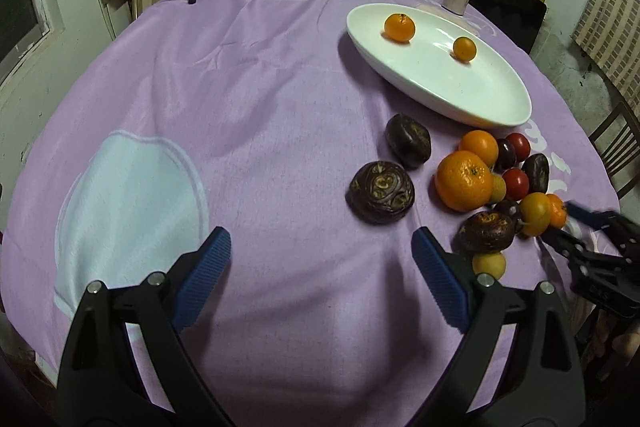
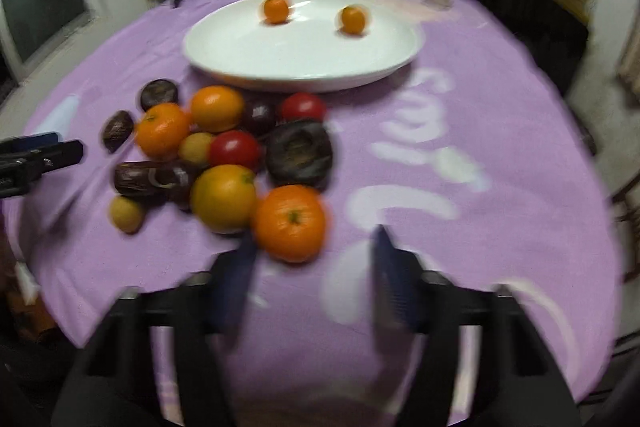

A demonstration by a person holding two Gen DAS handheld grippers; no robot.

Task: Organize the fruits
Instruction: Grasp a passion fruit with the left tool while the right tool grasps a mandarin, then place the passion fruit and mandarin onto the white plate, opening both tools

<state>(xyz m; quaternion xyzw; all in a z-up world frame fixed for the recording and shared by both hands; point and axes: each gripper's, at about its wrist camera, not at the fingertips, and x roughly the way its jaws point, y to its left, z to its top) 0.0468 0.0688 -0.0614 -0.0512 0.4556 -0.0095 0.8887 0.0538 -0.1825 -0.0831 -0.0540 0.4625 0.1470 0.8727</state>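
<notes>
Right wrist view: heap of fruit [image 2: 224,155] centre-left on purple cloth [image 2: 500,155], 2 oranges on white dish [image 2: 240,55] above. Right gripper [image 2: 314,263] part-spread, orange [image 2: 290,223] beside its left finger, not pinched. Left gripper [image 1: 320,259] spread wide, empty.

The white dish [image 1: 476,107] looks glossy and smooth, like glazed ceramic. A matt, finely woven purple cloth [image 1: 260,115] covers the table. The dark fruit [image 1: 380,193] is rough and wrinkled.
</notes>
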